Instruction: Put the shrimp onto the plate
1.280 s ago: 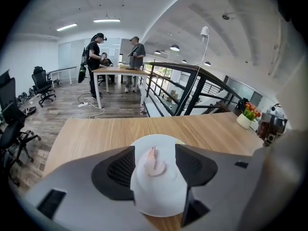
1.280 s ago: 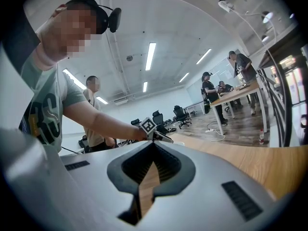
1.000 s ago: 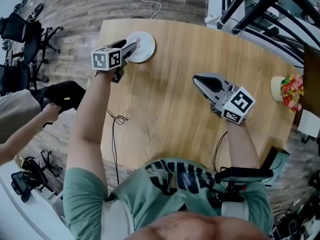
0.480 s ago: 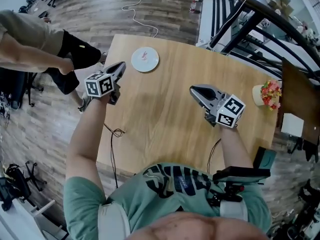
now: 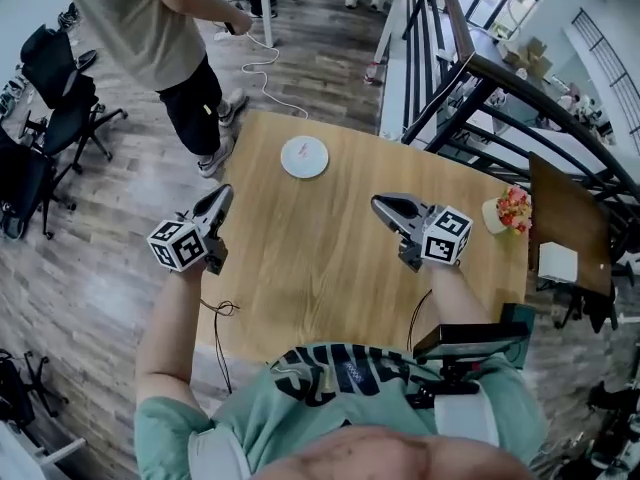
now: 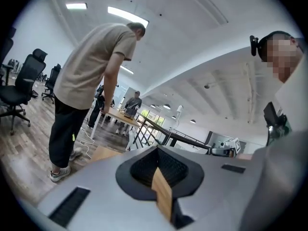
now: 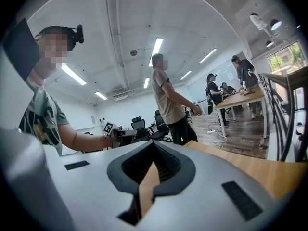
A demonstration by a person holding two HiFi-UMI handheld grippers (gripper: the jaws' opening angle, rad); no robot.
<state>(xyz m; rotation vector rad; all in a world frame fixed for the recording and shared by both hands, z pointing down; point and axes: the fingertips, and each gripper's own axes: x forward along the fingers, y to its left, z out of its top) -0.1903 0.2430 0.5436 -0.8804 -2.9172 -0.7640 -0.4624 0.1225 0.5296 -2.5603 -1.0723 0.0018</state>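
Note:
A white plate (image 5: 290,164) sits near the far edge of the wooden table (image 5: 300,268), with a small pink shrimp (image 5: 303,155) lying on it. My left gripper (image 5: 221,197) hangs over the table's left edge, well short of the plate, jaws shut with nothing between them. In the left gripper view the left gripper (image 6: 156,148) points level into the room. My right gripper (image 5: 379,204) floats over the table's right half, also shut and empty. In the right gripper view the right gripper (image 7: 153,145) shows its tips meeting.
A flower pot (image 5: 508,211) stands at the table's right edge. A person in a beige shirt (image 5: 150,28) stands beyond the far left corner, near a white cable (image 5: 262,68). Office chairs (image 5: 40,78) are at left, a black railing (image 5: 450,78) behind, a dark side table (image 5: 560,218) at right.
My left gripper left the plate, shut its jaws and drew back, rising, to the table's left edge. The shrimp stays on the plate. The right gripper rose a little. The bystander moved round.

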